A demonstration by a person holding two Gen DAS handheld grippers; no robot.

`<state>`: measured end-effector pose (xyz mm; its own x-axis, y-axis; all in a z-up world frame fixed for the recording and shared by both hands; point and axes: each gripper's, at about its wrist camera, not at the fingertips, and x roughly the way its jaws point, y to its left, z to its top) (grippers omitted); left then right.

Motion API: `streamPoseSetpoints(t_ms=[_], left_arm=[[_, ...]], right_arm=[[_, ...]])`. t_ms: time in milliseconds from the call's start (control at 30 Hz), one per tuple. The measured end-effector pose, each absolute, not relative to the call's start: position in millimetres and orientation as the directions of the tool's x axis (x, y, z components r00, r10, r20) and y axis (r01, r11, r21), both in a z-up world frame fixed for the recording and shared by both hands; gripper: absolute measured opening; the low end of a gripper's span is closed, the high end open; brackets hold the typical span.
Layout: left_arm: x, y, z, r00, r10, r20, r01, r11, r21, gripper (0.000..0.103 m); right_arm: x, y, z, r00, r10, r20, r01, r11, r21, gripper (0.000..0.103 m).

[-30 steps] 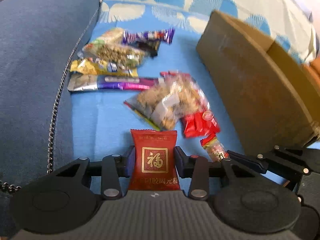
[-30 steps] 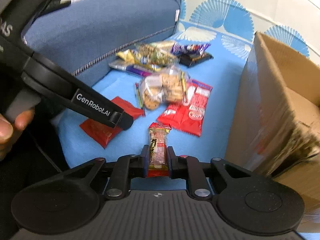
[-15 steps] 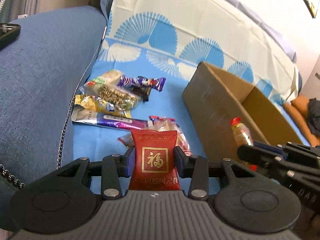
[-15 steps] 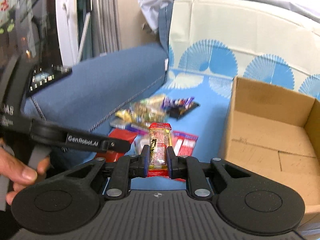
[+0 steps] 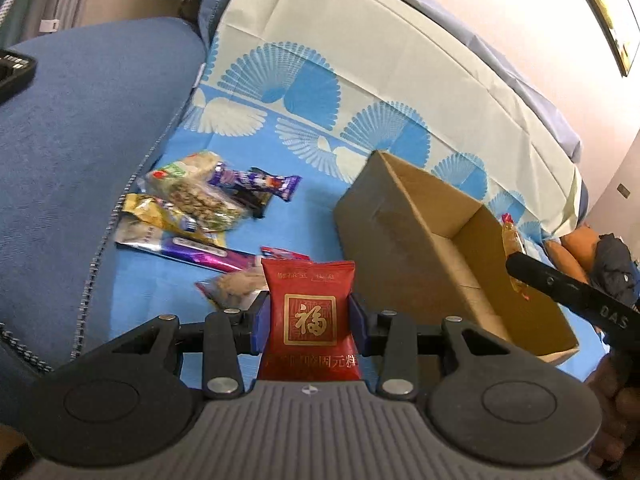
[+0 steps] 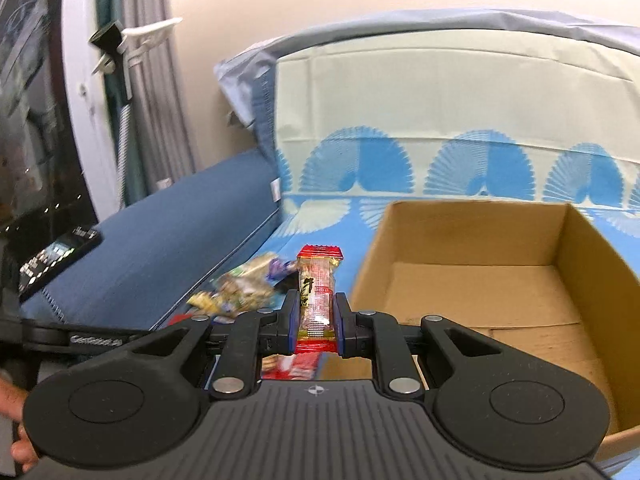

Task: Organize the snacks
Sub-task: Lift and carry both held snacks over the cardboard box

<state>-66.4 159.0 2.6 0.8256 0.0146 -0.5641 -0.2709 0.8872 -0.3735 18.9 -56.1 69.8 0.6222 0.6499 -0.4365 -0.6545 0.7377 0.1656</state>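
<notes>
You are carrying a red square foil sachet [image 5: 312, 316] clamped in your left gripper [image 5: 311, 322] and a slim clear-and-red snack bar [image 6: 317, 300] clamped in your right gripper [image 6: 316, 320] toward the open brown cardboard box [image 6: 472, 280] on the blue patterned bed sheet [image 5: 312, 196], so be clearing its near rim before letting go.

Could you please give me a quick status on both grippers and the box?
Left gripper shut on red packet. Right gripper shut on slim snack bar. Cardboard box open, empty. Nothing blocking it.
</notes>
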Motion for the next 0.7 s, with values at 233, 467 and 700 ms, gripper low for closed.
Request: streamPoseSetpoints(t_ms=[233, 467, 700], left_arm=[[-46.3, 124.9, 27.3, 0.836, -0.024, -0.548, -0.219, 0.902, -0.373, 0.045], [-18.8, 85.3, 56.6, 0.865, -0.082, -0.496, -0.135, 0.912, -0.386, 0.045], [17.9, 49.2, 82.4, 0.884, -0.143, -0.445, -0.061, 0.908, -0.414, 0.045]], right_arm=[[34.3, -86.8, 75.6, 0.679, 0.612, -0.406, -0.586, 0.784, 0.202, 0.018], [57.4, -128.0, 80.3, 0.763, 0.513, -0.393, -0.441, 0.858, 0.265, 0.018], [75.2, -164.7, 80.9, 0.837, 0.39, -0.384, -0.303, 0.915, 0.268, 0.018]])
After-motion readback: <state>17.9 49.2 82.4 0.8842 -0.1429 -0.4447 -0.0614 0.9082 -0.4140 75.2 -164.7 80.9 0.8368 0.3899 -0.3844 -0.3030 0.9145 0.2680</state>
